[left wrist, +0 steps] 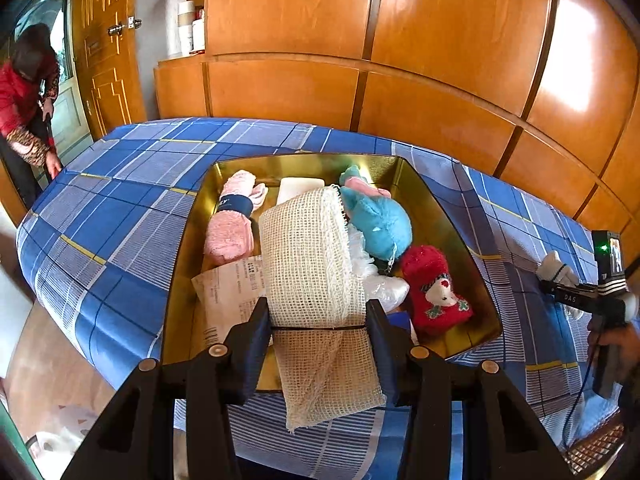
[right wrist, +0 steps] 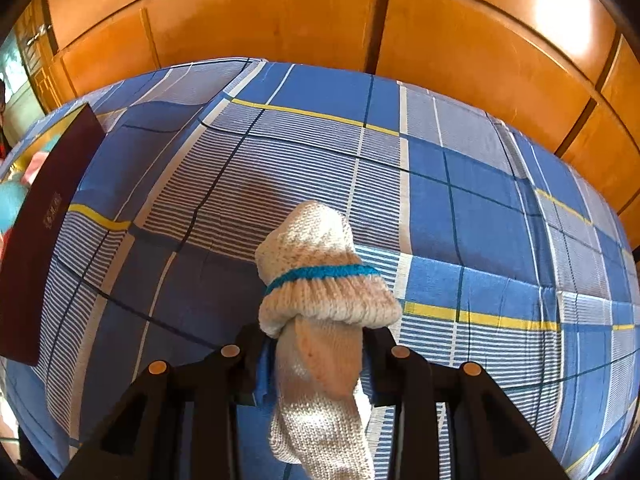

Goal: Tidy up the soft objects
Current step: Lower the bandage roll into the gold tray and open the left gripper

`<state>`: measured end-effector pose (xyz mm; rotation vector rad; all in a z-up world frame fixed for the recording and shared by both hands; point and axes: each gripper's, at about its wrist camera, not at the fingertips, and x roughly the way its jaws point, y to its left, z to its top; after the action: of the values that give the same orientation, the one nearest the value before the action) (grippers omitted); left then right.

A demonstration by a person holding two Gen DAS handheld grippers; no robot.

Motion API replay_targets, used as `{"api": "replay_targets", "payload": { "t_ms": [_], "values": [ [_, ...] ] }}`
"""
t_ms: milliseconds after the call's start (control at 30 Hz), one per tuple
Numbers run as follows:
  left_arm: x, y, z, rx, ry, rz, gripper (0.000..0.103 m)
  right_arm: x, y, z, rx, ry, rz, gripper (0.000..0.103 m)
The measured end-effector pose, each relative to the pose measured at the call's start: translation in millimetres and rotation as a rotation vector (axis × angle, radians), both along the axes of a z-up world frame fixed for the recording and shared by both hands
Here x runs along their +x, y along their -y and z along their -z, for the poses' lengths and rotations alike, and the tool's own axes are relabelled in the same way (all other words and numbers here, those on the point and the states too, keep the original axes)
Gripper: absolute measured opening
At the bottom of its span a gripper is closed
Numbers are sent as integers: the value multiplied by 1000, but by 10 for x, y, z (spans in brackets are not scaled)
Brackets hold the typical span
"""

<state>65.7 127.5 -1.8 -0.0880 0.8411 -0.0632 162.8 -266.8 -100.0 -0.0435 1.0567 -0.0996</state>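
Observation:
My left gripper is shut on a folded cream mesh cloth and holds it over the gold metal box on the bed. In the box lie a rolled pink towel, a blue plush toy, a red plush sock, a white block and a paper receipt. My right gripper is shut on a white knit glove with a blue band above the bedsheet. The right gripper also shows in the left wrist view, right of the box.
The bed has a blue plaid sheet. The box's dark red outer wall stands at the left in the right wrist view. A wooden wardrobe runs behind the bed. A person in red bends at the bed's far left corner.

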Motion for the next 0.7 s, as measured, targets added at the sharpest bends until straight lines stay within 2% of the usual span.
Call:
{"api": "replay_targets", "payload": {
  "t_ms": [200,500,700],
  "values": [
    [-39,-115,71,-10,-13,-15,47,-18,50,6,30,13,9,36],
    [-117,-344,186,-10,-38,-64,47,-36,-119,29,-81,27,-38,35],
    [-175,-457,204,5,-44,-101,47,-54,-149,24,-118,35,-60,35]
  ]
}}
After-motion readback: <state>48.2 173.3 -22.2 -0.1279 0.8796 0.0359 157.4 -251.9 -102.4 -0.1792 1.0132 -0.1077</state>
